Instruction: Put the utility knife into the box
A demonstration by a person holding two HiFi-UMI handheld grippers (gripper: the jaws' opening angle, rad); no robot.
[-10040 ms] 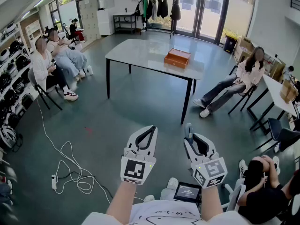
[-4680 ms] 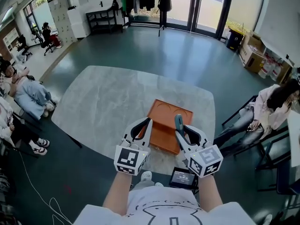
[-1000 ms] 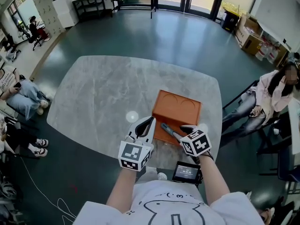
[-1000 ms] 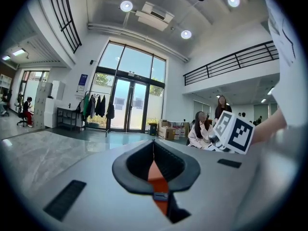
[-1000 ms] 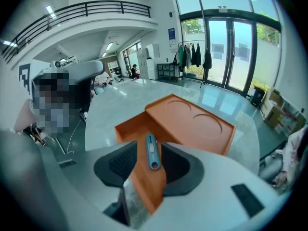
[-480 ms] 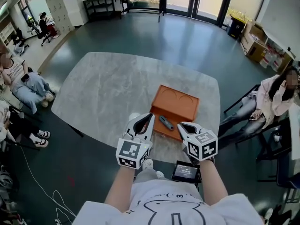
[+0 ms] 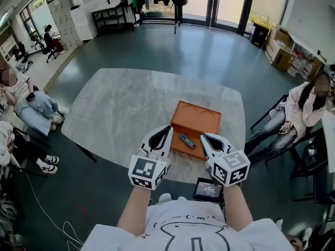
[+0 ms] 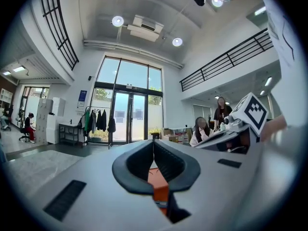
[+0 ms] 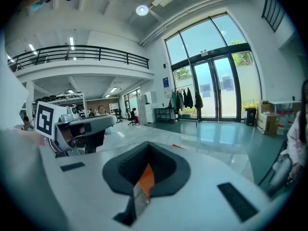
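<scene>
2 claws are held side by side above the near edge of the bench (image 7: 120, 109), both pointing away from the wearer. The left claw (image 7: 164, 134) is recorded as closed: in the left gripper view its dark pads meet at the tips (image 8: 153, 144) with nothing between them, and only a strip of orange is seen through the gap below. The right claw (image 7: 207, 140) is likewise closed and empty: in the right gripper view (image 9: 146, 150) its pads are drawn together, with a sliver of orange behind them. The utility knife (image 7: 187, 140) is found lying loose in the box (image 7: 209, 120), in its near half, set at a slant and touched by neither claw. The box, orange, shallow and open at the top, is noted resting on the grey marbled bench toward its near right side, just beyond the 2 claw tips. 1 small screen device (image 7: 208, 189) is seen at the wearer's waist below the right claw. 1 seated person (image 7: 309, 106) is noted to the right of the bench, well apart from it, and several more (image 7: 29, 106) are seated at the left of the room.
</scene>
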